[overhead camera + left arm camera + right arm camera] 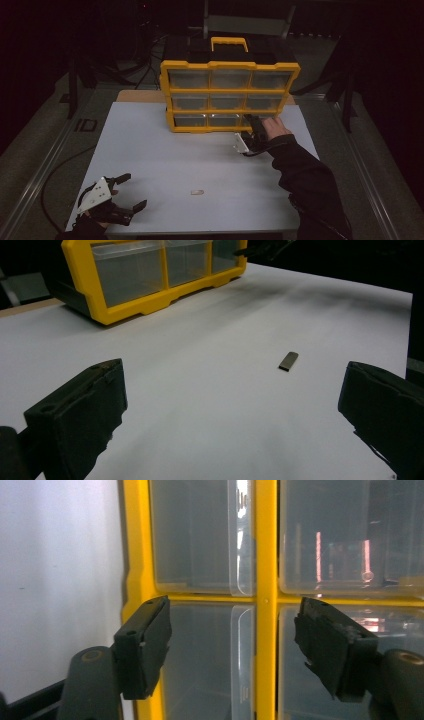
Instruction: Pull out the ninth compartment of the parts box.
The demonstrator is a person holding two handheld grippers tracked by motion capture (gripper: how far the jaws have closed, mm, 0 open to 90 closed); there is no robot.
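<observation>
Reaching toward the big yellow plastic organiser cabinet (pixel 230 95) with clear drawers, which stands at the upper middle of the high view on the white matte tabletop (pixel 165 150), I judge the step in hand to be lining up on one of its bottom-row drawers. My right gripper (pixel 251 121) sits just right of centre in that view, at the cabinet's lower right corner. In the right gripper view its black jaws stand apart, clasping nothing, straddling a yellow divider rib (pixel 265 600) with a clear, glossy drawer front (pixel 207 655) behind each jaw. The next move, I think, calls for shifting sideways so both pads bracket one drawer's raised lip, then pinching and pulling straight out; the smooth plastic may slip.

My left gripper (pixel 127 190) rests at the lower left of the high view, jaws spread wide and empty above the table. A small flat grey rectangular piece (pixel 288 360), metallic-looking, lies alone on the tabletop right of centre in the left gripper view.
</observation>
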